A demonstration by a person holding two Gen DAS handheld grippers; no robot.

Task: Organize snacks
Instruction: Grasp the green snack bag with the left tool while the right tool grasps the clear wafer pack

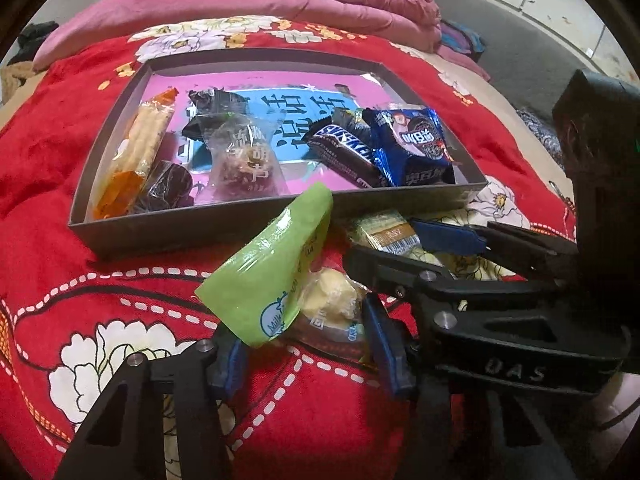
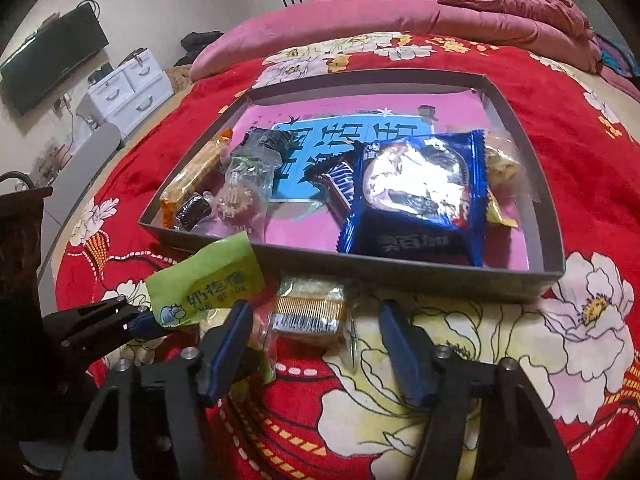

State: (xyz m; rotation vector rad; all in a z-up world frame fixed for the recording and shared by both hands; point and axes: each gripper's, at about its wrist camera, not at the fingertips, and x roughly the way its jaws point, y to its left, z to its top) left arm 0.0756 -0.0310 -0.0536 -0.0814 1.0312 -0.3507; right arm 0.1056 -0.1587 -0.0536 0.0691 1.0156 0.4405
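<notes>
A grey box (image 1: 180, 226) lies on the red bed cover and holds several snacks, among them a Snickers bar (image 1: 344, 152) and a blue cookie pack (image 2: 420, 196). Just in front of the box, my left gripper (image 1: 306, 354) is shut on a green milk-snack packet (image 1: 268, 264), whose green flap sticks up toward the box wall. To its right, my right gripper (image 2: 316, 350) stands open astride a small yellow packet (image 2: 308, 312) lying on the cover. Its pads are apart from the wrapper. In the right wrist view, one left finger (image 2: 140, 326) touches the green packet (image 2: 208, 280).
In the box's left part lie an orange wafer pack (image 1: 136, 152), a dark candy (image 1: 166, 192) and a clear nut packet (image 1: 244, 160). A pink quilt (image 1: 240, 0) is piled beyond the box. A TV (image 2: 52, 60) and white drawers (image 2: 128, 88) stand off the bed's left.
</notes>
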